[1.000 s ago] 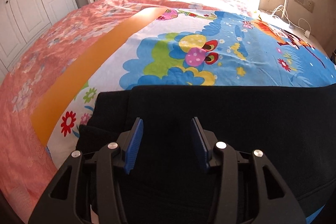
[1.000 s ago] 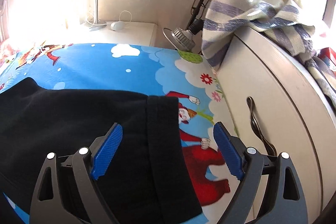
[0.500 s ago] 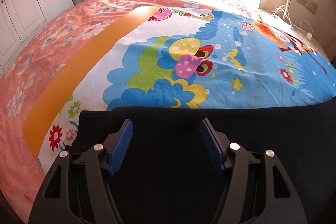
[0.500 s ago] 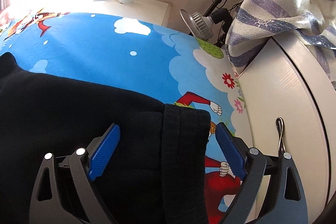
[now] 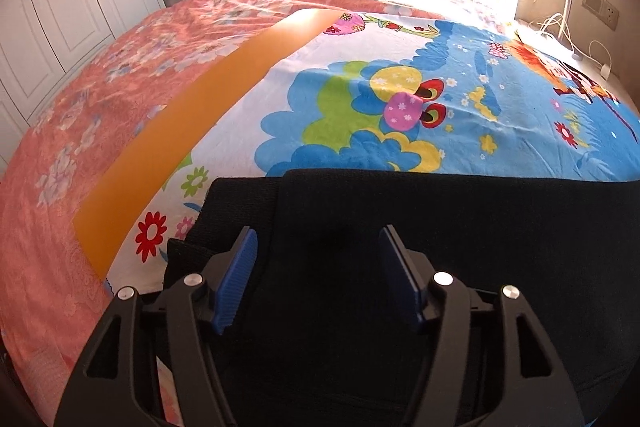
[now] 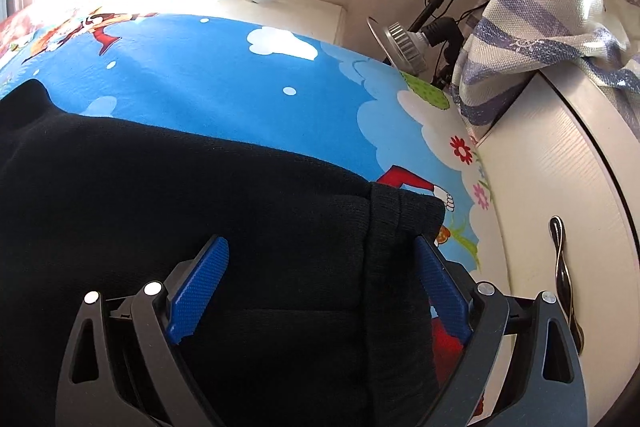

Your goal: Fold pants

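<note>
Black knit pants (image 5: pixel 440 227) lie flat across the near part of a cartoon-print bed sheet (image 5: pixel 360 67). In the left wrist view their left end shows stepped, layered edges. My left gripper (image 5: pixel 318 231) hovers over that end, open, its blue pads apart with only flat cloth below. In the right wrist view the pants (image 6: pixel 160 187) end in a ribbed band (image 6: pixel 400 227) near the bed's right edge. My right gripper (image 6: pixel 320 241) stands wide open over this band. Its right pad is just past the band's outer edge.
A pink floral quilt (image 5: pixel 100 107) covers the bed's left side, with white wardrobe doors (image 5: pixel 60 7) beyond. On the right stand a nightstand (image 6: pixel 280 3) with cables, a lamp (image 6: pixel 400 39), a striped cloth (image 6: pixel 540 7) and a white cabinet (image 6: pixel 560 187) close to the bed.
The left jaws have spread wider over the pants' left end. The right gripper has sunk and rolled, so the ribbed band now lies between its pads.
</note>
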The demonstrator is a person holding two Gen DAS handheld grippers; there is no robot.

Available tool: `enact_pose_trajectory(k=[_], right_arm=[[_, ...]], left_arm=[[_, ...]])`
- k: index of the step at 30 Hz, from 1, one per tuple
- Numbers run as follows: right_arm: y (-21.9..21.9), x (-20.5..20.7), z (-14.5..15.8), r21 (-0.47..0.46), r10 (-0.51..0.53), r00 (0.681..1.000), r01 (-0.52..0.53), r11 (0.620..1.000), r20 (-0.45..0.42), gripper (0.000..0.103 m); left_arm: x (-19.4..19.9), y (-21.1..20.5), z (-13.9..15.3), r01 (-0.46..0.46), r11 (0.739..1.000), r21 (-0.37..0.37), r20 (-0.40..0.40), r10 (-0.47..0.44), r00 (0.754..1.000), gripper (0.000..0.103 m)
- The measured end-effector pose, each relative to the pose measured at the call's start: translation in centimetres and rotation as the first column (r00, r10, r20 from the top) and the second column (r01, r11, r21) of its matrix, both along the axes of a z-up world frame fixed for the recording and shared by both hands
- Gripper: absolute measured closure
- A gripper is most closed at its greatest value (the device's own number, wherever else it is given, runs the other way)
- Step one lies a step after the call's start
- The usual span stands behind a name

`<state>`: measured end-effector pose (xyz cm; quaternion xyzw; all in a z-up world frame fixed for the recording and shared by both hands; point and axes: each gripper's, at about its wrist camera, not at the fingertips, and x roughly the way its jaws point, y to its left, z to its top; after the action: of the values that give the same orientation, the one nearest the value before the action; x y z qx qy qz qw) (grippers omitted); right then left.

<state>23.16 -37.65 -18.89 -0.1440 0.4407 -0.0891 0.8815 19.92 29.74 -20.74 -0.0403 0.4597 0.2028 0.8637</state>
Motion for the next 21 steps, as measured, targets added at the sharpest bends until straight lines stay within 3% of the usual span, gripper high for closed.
enact_pose_trajectory(k=[4,8,9,11,15,18,21], right_arm=[[-0.2,0.1,-0.1,0.012,-0.002,1.000,0.002,1.000,-0.001,0.014],[0.0,0.7,0.5,-0.009,-0.012,1.000,0.012,1.000,-0.014,0.014],[0.2,0.6,1.3,0.001,-0.012,1.000,0.012,1.000,0.016,0.019],[0.6,0.2,2.9,0.062,0.026,0.997,-0.030,0.998,0.076,0.021],[1.4,1.9,0.8,-0.086,0.012,1.000,-0.014,0.996,-0.025,0.021],[0.4,1.9,0.3,-0.041,-0.003,1.000,0.002,0.999,-0.016,0.017],[0.4,0.8,1.3,-0.027,-0.007,1.000,0.008,1.000,0.019,0.017]], left_arm=[[-2.7,2.1,0.2,-0.117,0.991,-0.059,0.009,0.118,0.993,0.040],[-8.2,4.5,0.6,-0.244,0.960,-0.138,0.049,0.253,0.966,0.041],[-9.9,5.2,0.5,-0.272,0.945,-0.181,0.063,0.287,0.956,0.044],[-13.0,6.5,0.1,-0.273,0.899,-0.341,0.117,0.329,0.937,0.053],[-16.2,8.8,-1.5,-0.240,0.782,-0.576,0.171,0.402,0.899,0.054],[-16.2,9.7,-3.3,-0.190,0.687,-0.702,0.183,0.431,0.884,0.054],[-16.1,10.7,-5.0,-0.186,0.598,-0.779,0.165,0.483,0.860,0.053]])
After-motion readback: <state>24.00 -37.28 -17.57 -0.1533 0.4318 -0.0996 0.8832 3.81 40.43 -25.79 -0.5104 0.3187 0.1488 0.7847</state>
